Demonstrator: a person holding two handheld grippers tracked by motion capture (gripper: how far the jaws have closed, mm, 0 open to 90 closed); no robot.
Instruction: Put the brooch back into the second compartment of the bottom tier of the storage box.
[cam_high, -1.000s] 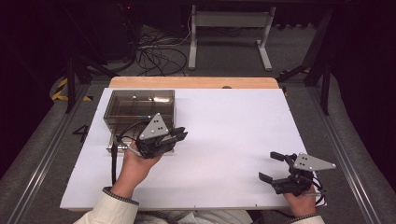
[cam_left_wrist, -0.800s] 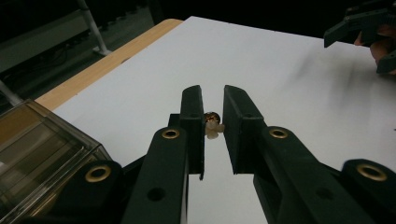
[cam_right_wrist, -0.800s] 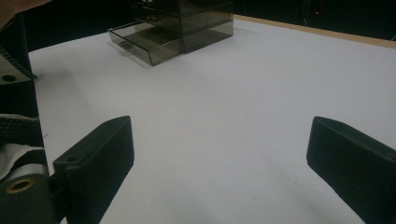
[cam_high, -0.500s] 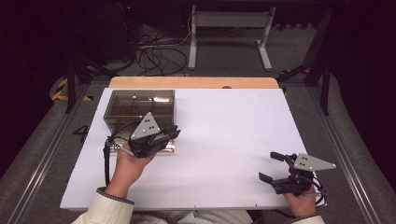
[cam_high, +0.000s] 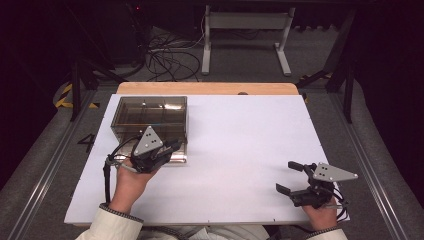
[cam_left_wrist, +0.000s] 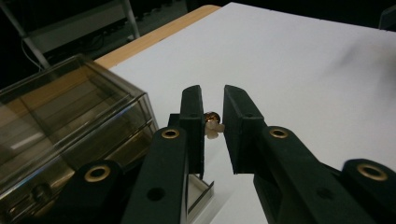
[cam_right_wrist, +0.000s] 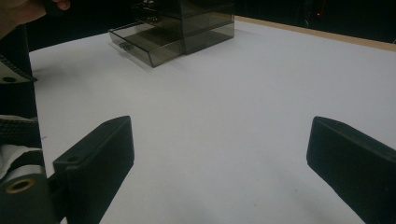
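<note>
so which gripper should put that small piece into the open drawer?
Left. The left gripper already pinches the small brown-and-white piece right beside the drawer box, above its open drawer. The right gripper sits open, far across the table.

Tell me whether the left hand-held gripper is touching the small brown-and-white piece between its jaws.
Touching. The left gripper view shows the left hand-held gripper clamped on the small brown-and-white piece, both jaws pressing its sides.
</note>
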